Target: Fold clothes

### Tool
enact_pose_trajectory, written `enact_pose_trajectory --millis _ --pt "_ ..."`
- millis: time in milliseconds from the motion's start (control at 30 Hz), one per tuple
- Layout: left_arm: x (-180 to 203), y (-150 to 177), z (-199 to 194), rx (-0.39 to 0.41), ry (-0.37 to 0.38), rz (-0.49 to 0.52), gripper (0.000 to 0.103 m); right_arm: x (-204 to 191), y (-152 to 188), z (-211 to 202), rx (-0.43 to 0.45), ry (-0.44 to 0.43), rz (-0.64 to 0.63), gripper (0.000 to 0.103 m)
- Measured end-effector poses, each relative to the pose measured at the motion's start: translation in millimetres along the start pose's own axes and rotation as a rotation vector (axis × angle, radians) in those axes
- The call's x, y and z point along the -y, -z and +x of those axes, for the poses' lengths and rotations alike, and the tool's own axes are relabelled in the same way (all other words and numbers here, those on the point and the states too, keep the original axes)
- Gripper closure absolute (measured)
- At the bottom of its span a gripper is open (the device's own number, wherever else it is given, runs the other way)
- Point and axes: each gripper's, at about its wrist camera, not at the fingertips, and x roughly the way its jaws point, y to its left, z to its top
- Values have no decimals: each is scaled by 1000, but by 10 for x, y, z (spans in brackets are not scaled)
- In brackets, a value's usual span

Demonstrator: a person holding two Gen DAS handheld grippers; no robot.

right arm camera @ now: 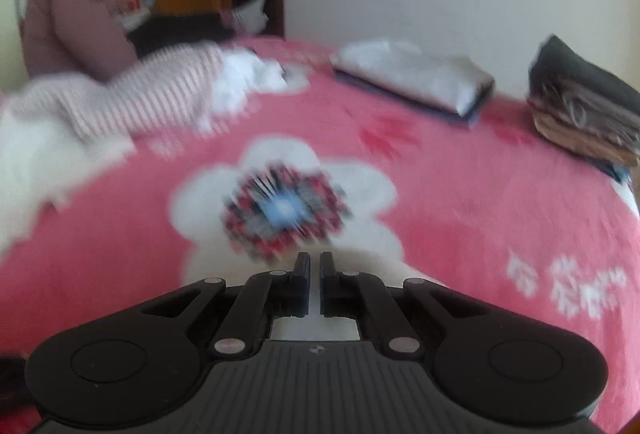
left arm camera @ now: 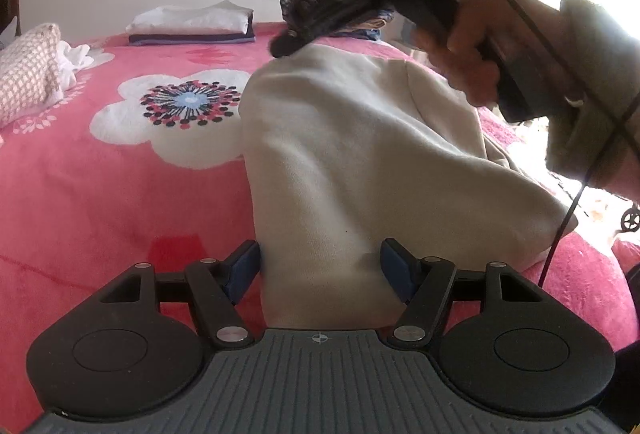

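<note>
Two finished stacks already sit along the far edge of the bed [left arm camera: 80, 194], against the wall — a white-topped folded pile [left arm camera: 192, 24] toward the middle of that edge and a darker stack [right arm camera: 584, 106] at the far right corner — so a good part of the folding looks done. The piece in hand is a cream garment [left arm camera: 360, 154] near the front edge of the pink flowered blanket. The right gripper [left arm camera: 286, 42] pinches its upper end and holds it raised off the bed; in its own view its jaws are closed almost together with only a sliver of gap, the pinched cloth hidden below them. The left gripper [left arm camera: 320, 266] has its blue pads [left arm camera: 244, 266] spread fairly wide on either side of the garment's lower end; whether they press the cloth or merely flank it is hard to tell. Unfolded things remain — a checked pink item [left arm camera: 28, 70] and crumpled white cloth [left arm camera: 76, 60] at the left edge — so this fold is mid-way and more work is left after it.
</note>
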Motion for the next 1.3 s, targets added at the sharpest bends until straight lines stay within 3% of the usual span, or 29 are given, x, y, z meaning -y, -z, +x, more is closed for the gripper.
enact_pose_trajectory --millis 67,133,233,367,433,500,600,700,767,900,1000,1067,1167,1267,1300 --pt "-1 -16 4 5 -9 -4 37 -38 52 321 -80 39 -35 103" --pt "-10 -42 21 -2 -6 -12 37 58 270 546 -61 36 -10 103" --pt "27 -17 0 3 -13 14 37 162 215 484 -70 26 88 103" --pt "25 2 -11 3 -15 6 36 169 21 37 -50 17 104 103" --pt "25 -5 -11 1 -15 6 36 135 -39 -172 -49 -36 96 103" --pt "27 -19 -9 -3 -16 5 36 79 42 -80 -141 -25 78 102" --pt "29 -42 -19 -6 -23 3 36 87 430 274 -172 35 30 103" --pt "35 -28 -51 2 -27 2 36 195 288 129 -214 33 166 103" --pt "50 -1 -72 13 -35 1 36 116 174 -110 -193 38 164 103" --pt "83 4 -77 16 -50 -17 36 -249 39 -418 -159 -108 84 103" --pt "104 11 -104 14 -75 -3 36 -428 342 102 -291 -43 8 103" --pt "91 -6 -169 12 -61 0 36 -416 489 208 -259 -56 9 103" --pt "93 25 -278 15 -48 -4 35 -441 279 -39 -285 -61 72 103" --pt "129 90 -321 2 -36 6 33 -660 196 -424 -230 -164 4 103" --pt "147 107 -319 -6 -37 15 31 -696 305 -373 -240 -165 -22 103"
